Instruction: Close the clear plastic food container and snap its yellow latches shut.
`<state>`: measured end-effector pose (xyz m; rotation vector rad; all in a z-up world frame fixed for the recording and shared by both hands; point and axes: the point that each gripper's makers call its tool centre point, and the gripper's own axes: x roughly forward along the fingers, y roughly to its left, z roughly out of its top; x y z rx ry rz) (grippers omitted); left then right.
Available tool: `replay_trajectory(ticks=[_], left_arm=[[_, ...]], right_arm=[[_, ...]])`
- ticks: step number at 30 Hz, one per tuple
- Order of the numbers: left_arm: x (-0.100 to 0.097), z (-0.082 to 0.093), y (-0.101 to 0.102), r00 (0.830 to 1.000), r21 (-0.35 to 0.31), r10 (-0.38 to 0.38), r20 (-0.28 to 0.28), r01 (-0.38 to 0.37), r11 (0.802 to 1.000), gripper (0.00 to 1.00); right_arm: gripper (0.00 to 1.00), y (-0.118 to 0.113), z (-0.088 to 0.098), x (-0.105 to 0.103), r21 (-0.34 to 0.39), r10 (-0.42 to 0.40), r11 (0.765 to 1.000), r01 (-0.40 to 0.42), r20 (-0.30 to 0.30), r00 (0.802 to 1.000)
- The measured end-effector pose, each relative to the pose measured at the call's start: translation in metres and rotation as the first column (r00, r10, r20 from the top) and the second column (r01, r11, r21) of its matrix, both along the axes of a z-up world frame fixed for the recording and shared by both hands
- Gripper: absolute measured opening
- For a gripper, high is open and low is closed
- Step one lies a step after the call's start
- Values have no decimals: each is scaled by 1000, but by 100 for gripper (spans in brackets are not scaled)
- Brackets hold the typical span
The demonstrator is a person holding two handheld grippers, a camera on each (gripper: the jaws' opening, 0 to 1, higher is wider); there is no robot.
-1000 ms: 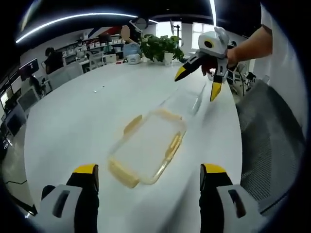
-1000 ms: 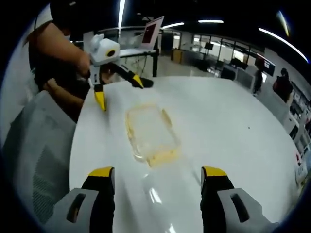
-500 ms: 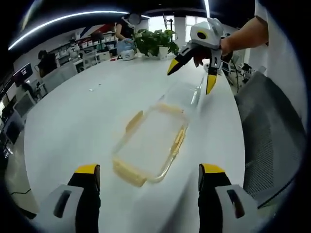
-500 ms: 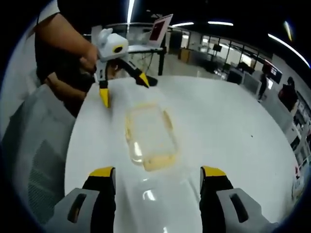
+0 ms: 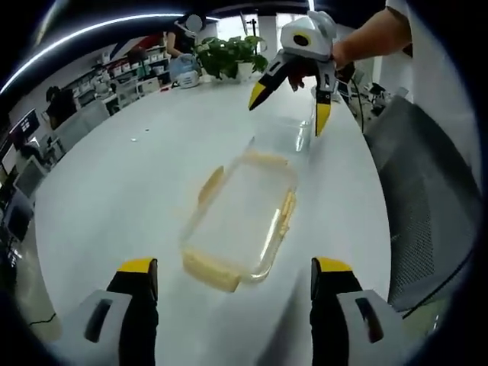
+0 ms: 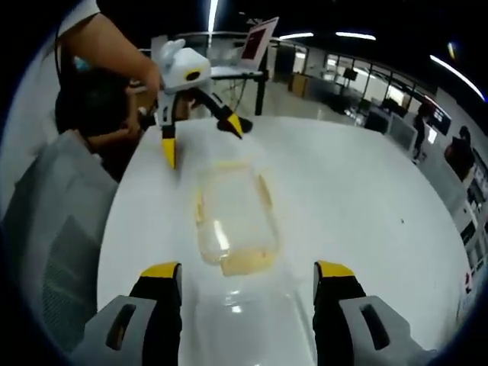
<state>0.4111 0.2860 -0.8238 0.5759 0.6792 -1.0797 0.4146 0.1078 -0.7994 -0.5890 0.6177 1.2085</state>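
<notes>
Clear plastic food container [image 5: 242, 213] lying flat on the white counter [image 5: 130, 175], between the 2 hand-held grippers, long axis running roughly from one toward the other. Yellow latches [image 5: 207, 269] splayed outward along its edges, none snapped down as far as can be judged. A second clear piece [image 5: 288, 137], probably the lid or the base, sitting just beyond the far end, close under the right hand-held gripper [image 5: 290, 103].

Left hand-held gripper [image 5: 235, 286] released, jaws spread wide and straddling the near short end from a little way back, holding nothing. Right hand-held gripper [image 6: 248, 286] likewise released and empty, jaws parted above the counter.

From the right gripper view: same container [image 6: 232, 217] lying dead ahead, lengthwise away from the jaws, with the clear piece [image 6: 248, 313] nearest, right between the jaw tips, and the left hand-held gripper [image 6: 200, 136] hovering past the far end. So right hand-held gripper apparently nearer the loose clear piece, left nearer the latched part.

Left gripper view alone offering the potted plant [image 5: 229, 55] at the counter's far edge; right gripper view alone offering a laptop [image 6: 255, 47] behind the counter.
</notes>
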Motion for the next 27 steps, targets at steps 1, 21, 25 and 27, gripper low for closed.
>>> replay_trajectory(ticks=[1,21,25,27], left_arm=[[1,-1,0,1000,4,-3,-1,3,1000,83],[6,-10,4,994,105,-112,13,110,988,79],[4,-16,4,989,138,-148,12,145,980,78],[5,-15,4,988,140,-151,10,149,979,78]], right_arm=[[70,2,-1,0,-1,4,1000,-4,-3,1000],[66,18,-17,3,-110,103,989,-102,-2,995],[65,20,-20,4,-129,117,985,-117,-8,993],[65,20,-22,4,-142,120,982,-121,-16,993]])
